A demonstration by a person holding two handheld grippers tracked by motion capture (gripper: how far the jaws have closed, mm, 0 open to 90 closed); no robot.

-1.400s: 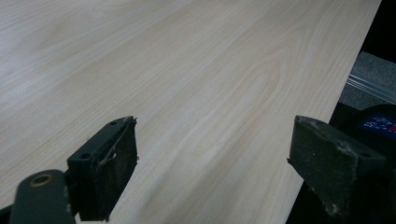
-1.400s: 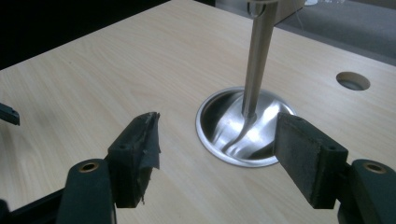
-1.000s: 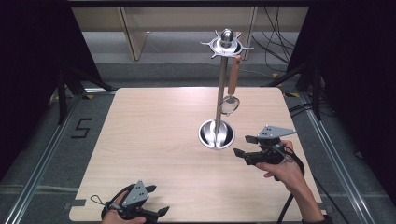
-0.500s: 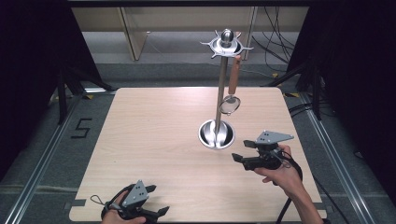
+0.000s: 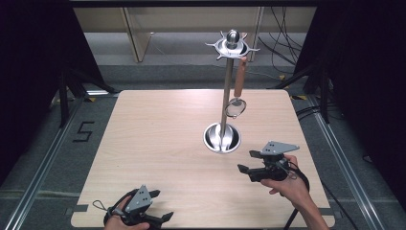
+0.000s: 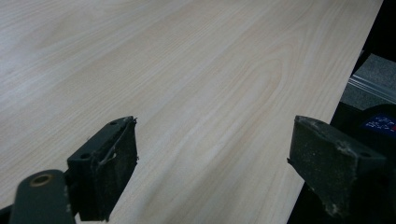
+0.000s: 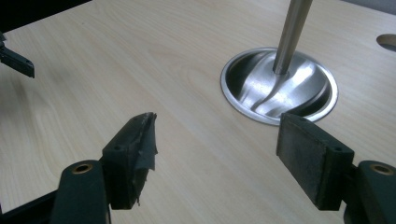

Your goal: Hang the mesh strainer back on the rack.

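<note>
A metal utensil stand [image 5: 225, 96] rises from a round dished base [image 5: 221, 138] right of the table's middle. From its top ring hangs a spoon [image 5: 236, 106] with a wooden handle. My right gripper [image 5: 249, 162] is held just in front of and to the right of the base, open and empty. In the right gripper view the base [image 7: 279, 86] and pole [image 7: 292, 32] lie just beyond my right gripper [image 7: 219, 144]. My left gripper [image 5: 162, 206] sits at the table's near edge, open and empty. The left gripper view shows my left gripper [image 6: 212, 158] over bare wood.
The pale wooden table [image 5: 158, 129] stands on a grey floor with rails and a "5" marking [image 5: 83, 131] at the left. Cables [image 5: 287, 48] lie behind the table. The table's edge [image 6: 336, 107] runs along the right of the left gripper view.
My right gripper has drawn back a little from the stand's base toward the near edge. The left gripper has stayed still.
</note>
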